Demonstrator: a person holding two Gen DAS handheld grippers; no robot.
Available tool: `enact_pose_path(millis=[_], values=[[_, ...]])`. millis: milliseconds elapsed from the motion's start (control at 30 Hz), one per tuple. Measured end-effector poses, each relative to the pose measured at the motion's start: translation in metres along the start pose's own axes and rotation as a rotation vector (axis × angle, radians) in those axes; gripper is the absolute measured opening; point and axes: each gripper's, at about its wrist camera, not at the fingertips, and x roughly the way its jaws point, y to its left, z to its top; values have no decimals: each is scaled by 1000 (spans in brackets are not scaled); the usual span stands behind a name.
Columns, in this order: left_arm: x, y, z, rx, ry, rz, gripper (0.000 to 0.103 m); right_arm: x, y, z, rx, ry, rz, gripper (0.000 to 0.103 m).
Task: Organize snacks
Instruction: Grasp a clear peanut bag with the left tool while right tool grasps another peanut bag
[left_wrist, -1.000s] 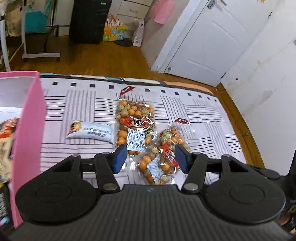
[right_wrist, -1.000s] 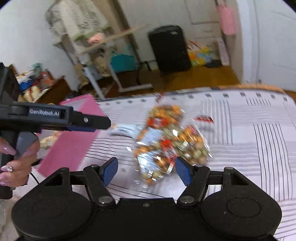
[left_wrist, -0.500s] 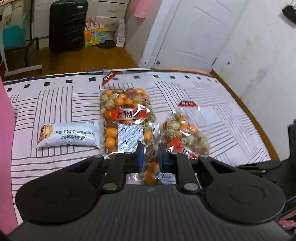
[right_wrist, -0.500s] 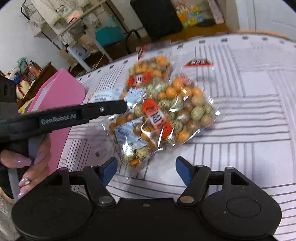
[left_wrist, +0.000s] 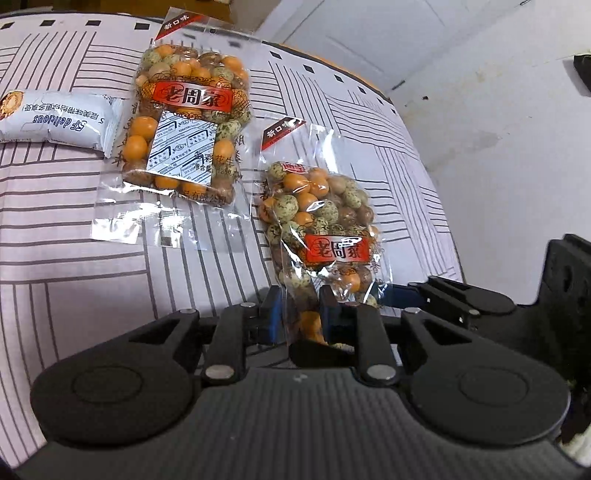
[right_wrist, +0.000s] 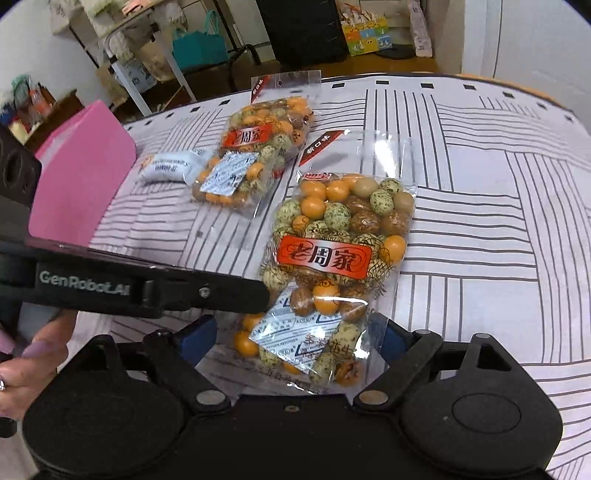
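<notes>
The left gripper (left_wrist: 301, 314) is pinched nearly shut on the near, lower end of a clear crinkly plastic bag of orange, speckled green and brown coated peanuts with a red label (left_wrist: 325, 236), which lies on the white bedcover with grey line blocks (left_wrist: 74, 258). The right gripper (right_wrist: 295, 338) straddles the same end of that bag, its jaws opening wide, with the bag between the blue pads and no pad clearly pressing on it. I judge the bag light but lumpy and loose: the film is slick and soft, the nuts shift inside, so a hold on the flat sealed margin or a thin bunch of film should be surer than squeezing the bulging middle, where nuts could crack or roll out of the pinch. By count there are two peanut bags, the second (left_wrist: 188, 122) lying farther off, one small white pillow-shaped snack packet with blue print (left_wrist: 55, 120) just beside that one, and one pink box (right_wrist: 81, 184) at the left.
</notes>
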Motion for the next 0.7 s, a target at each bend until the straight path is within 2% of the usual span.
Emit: enact_pose_path(millis=[67,167,267,367,567,700], values=[[3,-2,-2,-3,-32,6,27,5,4,1,-14,-1,-19,96],[6,-4,-7,-4,-55,-2,28,12,10,-2,-38,-20,-46,103],[8,-3,-8,-12,-53,-15,28,18,15,-4,-65,-63,-101,103],[7,-3,-8,-11,-50,-31,28,20,12,-2,-64,-82,-103,103],[5,-10,-10,25,-46,-32,31,12,16,-8,-68,-96,-117,93],[4,-24,-13,88,-33,-2,31,7,17,-10,-53,-83,-124,89]])
